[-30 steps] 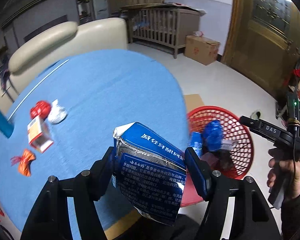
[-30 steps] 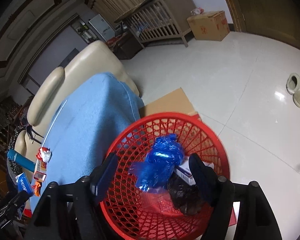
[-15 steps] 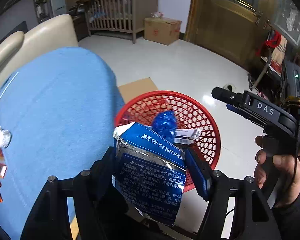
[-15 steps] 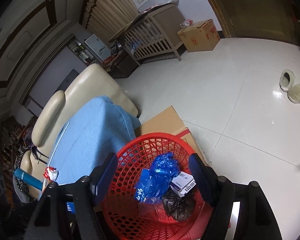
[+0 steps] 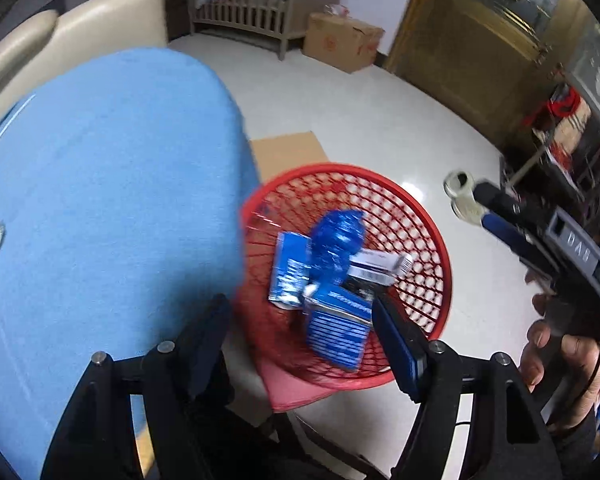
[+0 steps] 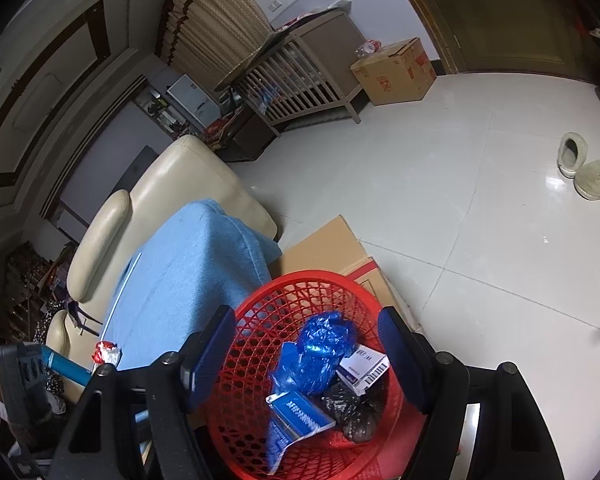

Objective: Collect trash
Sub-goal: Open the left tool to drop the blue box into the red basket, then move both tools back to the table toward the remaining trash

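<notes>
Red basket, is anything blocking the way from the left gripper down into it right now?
Nothing visible does. The left gripper hangs open above the red basket, whose top is uncovered; the blue foil packet already lies inside on the other trash.

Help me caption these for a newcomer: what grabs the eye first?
The red basket on the floor beside the blue-covered table, holding a crumpled blue bag, a blue foil packet and a white barcoded box. Both the left hand-held gripper and the right hand-held gripper hang open above it.
</notes>
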A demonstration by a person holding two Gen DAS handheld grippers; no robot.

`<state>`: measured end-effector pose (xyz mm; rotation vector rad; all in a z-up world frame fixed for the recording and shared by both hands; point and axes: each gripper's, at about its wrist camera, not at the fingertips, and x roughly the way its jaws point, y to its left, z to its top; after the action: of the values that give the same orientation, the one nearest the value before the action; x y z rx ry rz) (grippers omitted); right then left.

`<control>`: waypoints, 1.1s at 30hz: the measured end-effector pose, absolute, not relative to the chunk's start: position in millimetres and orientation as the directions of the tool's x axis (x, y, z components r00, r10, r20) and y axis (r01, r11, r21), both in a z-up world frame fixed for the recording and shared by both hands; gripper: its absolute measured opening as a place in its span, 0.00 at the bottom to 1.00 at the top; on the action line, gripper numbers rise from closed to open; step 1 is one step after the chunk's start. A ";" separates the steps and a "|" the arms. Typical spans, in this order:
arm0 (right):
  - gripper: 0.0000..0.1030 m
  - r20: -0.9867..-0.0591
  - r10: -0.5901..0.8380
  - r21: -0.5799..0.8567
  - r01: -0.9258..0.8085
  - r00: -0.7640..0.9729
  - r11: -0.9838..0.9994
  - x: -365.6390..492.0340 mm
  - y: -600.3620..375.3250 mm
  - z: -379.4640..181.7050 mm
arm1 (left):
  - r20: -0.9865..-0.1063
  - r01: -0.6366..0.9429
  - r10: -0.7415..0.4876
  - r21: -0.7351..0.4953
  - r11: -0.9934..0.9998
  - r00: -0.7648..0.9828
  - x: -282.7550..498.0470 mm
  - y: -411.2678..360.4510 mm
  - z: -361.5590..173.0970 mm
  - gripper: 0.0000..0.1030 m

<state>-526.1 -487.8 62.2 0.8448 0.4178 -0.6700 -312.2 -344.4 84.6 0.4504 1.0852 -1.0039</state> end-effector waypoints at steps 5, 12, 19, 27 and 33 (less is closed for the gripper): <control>0.75 -0.577 -0.347 0.540 0.664 0.739 0.518 -510.7 -475.8 67.9 | -0.857 0.798 -0.475 -0.139 0.586 0.200 -284.3 -300.5 100.2 0.72; 0.74 -0.593 -0.275 0.512 0.618 0.757 0.597 -470.6 -446.8 70.3 | -0.838 0.663 -0.456 -0.161 0.731 0.300 -237.8 -220.5 107.2 0.72; 0.74 -0.604 -0.209 0.475 0.558 0.769 0.681 -429.8 -410.3 81.0 | -0.829 0.528 -0.418 -0.181 0.830 0.372 -200.6 -145.8 106.1 0.72; 0.74 -0.634 -0.138 0.428 0.494 0.761 0.757 -384.1 -375.0 83.4 | -0.840 0.423 -0.307 -0.103 0.900 0.448 -153.3 -63.4 93.7 0.73; 0.74 -0.668 -0.084 0.390 0.444 0.739 0.807 -346.2 -346.0 78.9 | -0.851 0.398 -0.273 -0.083 0.914 0.449 -113.3 -32.2 80.1 0.73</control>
<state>-346.2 -346.0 78.9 0.5669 0.6835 -0.3074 -113.3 -32.2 80.1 0.1360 1.0243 -0.4164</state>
